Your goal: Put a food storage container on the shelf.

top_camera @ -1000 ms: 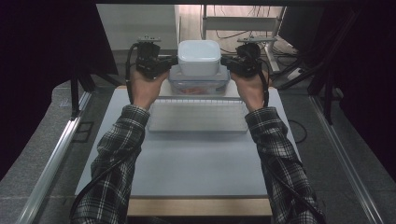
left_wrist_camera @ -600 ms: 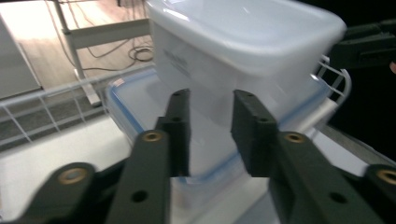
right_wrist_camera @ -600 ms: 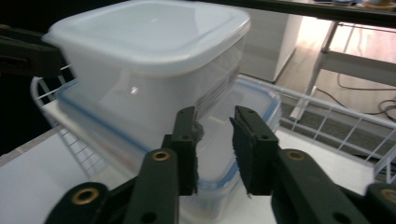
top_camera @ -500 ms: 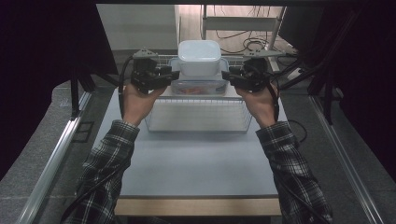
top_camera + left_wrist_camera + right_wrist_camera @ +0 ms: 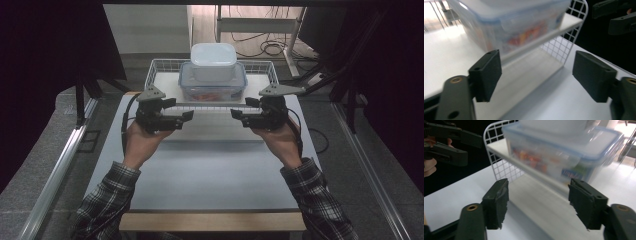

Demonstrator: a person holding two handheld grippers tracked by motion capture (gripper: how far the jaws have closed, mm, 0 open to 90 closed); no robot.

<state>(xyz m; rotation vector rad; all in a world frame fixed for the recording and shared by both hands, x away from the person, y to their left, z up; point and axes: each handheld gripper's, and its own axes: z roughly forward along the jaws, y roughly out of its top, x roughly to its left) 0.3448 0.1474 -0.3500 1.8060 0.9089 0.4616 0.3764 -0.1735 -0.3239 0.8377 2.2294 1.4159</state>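
Wire basket at twelve o'clock on white table, bearing clear lidded box topped by white tub; nearer, left gripper and right gripper, jaws just opened, apart, nothing between.

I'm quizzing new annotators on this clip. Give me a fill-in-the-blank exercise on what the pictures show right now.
1. The white tub sits on top of the clear ____.
2. The box stands in a white wire ____.
3. Both the left gripper and the right gripper have their fingers ____, with nothing between them.
4. The person's sleeves have a ____ pattern.

Missing words: box; basket; open; plaid
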